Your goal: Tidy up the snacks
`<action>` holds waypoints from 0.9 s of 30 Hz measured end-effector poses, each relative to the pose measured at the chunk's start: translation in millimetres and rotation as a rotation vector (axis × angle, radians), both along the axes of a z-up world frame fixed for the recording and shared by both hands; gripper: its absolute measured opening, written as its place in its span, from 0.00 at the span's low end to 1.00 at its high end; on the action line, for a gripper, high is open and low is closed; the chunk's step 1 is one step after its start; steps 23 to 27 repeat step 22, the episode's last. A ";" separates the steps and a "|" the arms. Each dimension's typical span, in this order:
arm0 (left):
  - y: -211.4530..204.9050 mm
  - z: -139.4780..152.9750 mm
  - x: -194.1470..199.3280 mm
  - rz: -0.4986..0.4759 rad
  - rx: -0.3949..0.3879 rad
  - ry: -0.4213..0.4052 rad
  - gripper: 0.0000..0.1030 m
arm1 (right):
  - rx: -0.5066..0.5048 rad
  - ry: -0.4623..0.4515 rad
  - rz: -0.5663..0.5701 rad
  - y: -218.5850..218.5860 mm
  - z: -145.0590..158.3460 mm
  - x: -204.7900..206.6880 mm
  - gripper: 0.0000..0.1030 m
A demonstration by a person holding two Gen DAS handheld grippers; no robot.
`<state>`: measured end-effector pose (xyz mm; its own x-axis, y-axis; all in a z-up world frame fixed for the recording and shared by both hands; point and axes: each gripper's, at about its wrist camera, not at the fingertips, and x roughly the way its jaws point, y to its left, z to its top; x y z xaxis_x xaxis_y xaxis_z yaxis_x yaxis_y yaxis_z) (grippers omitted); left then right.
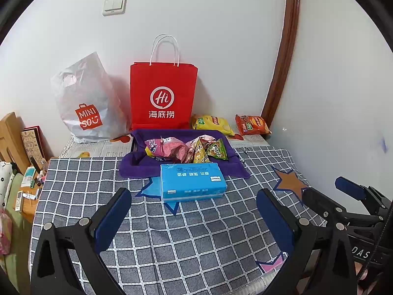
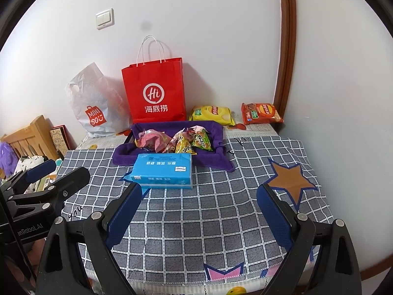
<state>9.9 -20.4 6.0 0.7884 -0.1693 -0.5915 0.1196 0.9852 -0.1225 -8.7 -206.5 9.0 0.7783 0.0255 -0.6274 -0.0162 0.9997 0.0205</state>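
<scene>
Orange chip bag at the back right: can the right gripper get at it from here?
Probably yes. The right gripper is open and empty, the orange chip bag lies flat and uncovered by the wall, and the checked cloth between them is bare; the purple tray sits off to the left.

A table draped in a grey checked cloth [image 2: 221, 209] carries a blue tissue pack [image 2: 163, 170], a purple tray [image 2: 216, 132] of snack packets, a red paper bag [image 2: 154, 91], a white plastic bag [image 2: 95, 103], and yellow [image 2: 212, 114] and orange [image 2: 261, 113] chip bags by the wall.
</scene>
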 end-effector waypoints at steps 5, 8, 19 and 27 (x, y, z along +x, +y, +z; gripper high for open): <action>-0.3 0.2 -1.4 0.001 0.000 0.000 1.00 | 0.001 0.001 0.001 0.9 0.7 -0.9 0.91; -0.2 0.2 -1.1 0.002 0.000 0.000 1.00 | 0.000 0.000 0.003 1.4 1.3 -1.5 0.91; -0.4 0.7 -1.0 0.008 0.003 -0.005 1.00 | 0.000 -0.008 0.012 1.4 3.1 -2.8 0.91; -0.1 -0.4 1.9 0.008 0.008 -0.006 1.00 | -0.002 -0.008 0.016 1.8 2.7 -2.2 0.91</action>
